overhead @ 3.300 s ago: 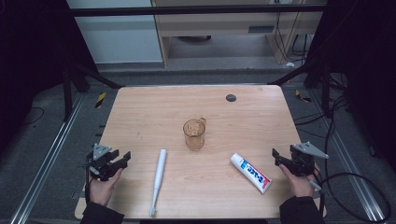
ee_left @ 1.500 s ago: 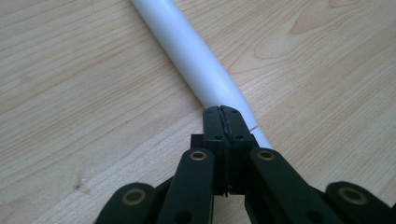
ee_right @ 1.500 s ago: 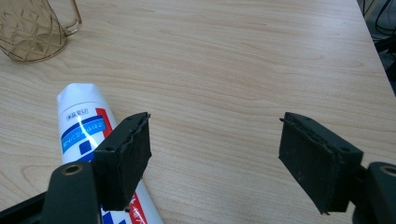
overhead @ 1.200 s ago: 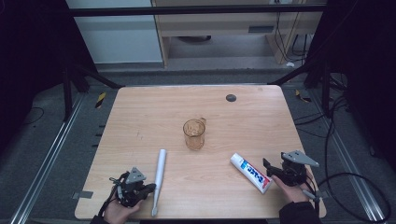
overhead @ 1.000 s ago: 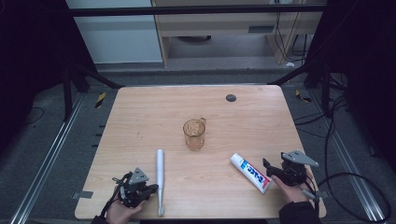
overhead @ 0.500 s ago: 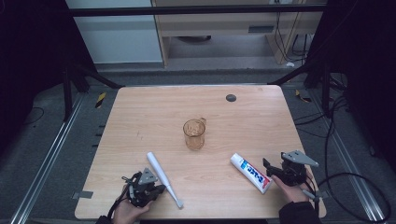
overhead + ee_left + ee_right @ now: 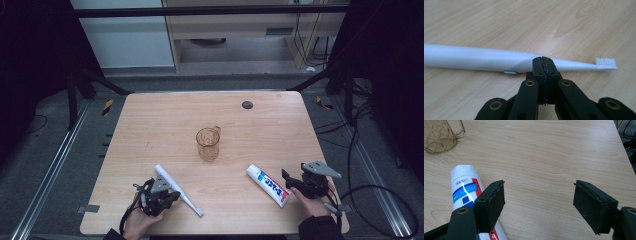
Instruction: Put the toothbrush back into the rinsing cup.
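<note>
A white electric toothbrush (image 7: 176, 189) lies slantwise on the wooden table (image 7: 150, 125), bristle end toward the near edge. In the left gripper view the toothbrush (image 7: 481, 60) runs across just beyond my left gripper (image 7: 543, 59), whose jaws are pressed together with nothing between them. In the high view the left gripper (image 7: 167, 196) sits against the brush's left side. A white, blue and red toothpaste tube (image 7: 268, 185) lies to the right. My right gripper (image 7: 289, 179) stands open just right of it, and its left jaw hangs over the tube (image 7: 465, 187) in the right gripper view (image 7: 539, 195).
A clear amber cup (image 7: 207, 143) with a handle stands at the table's middle, also at the top left of the right gripper view (image 7: 439, 137). A small dark round spot (image 7: 247, 104) marks the far side. Cables and metal rails lie on the floor around.
My left gripper came from the table's left edge over to the toothbrush, and the brush swung from nearly straight to slanted, its bristle end now to the right. The right gripper shifted slightly inward toward the tube.
</note>
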Demonstrator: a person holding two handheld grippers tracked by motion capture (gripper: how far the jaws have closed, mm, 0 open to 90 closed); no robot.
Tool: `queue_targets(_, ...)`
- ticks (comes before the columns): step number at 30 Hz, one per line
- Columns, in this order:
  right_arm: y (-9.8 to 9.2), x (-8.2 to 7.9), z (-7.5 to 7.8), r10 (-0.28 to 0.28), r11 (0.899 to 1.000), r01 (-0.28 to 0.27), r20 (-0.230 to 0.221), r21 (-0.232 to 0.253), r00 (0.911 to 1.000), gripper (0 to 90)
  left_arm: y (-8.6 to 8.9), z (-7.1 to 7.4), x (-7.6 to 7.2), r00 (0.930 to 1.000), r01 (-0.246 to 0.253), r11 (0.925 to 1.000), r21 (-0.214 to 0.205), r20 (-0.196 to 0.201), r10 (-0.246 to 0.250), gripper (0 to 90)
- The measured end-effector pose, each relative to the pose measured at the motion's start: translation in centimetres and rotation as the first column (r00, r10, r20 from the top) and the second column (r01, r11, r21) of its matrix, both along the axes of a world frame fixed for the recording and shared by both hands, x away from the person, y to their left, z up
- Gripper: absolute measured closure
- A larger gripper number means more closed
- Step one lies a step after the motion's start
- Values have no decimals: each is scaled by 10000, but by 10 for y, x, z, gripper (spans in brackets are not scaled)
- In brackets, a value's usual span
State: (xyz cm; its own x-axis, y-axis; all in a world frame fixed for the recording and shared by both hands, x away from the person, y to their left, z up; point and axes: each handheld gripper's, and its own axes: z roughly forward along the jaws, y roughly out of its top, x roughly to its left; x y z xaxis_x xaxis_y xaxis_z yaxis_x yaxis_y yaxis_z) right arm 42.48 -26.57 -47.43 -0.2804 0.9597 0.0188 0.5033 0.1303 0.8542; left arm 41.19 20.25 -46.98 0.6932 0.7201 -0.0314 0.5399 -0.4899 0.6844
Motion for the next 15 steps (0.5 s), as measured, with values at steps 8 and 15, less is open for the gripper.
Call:
queue_targets(8, -1, 0, -1, -19, 10000, 19, 7, -18, 10000, 253, 23, 15, 50, 9915, -1150, 9930, 253, 650, 1131, 897)
queue_targets(15, -2, 1, -2, -79, 10000, 79, 6, -15, 10000, 257, 35, 5, 85, 9896, -1439, 9883, 495, 111, 1436, 898)
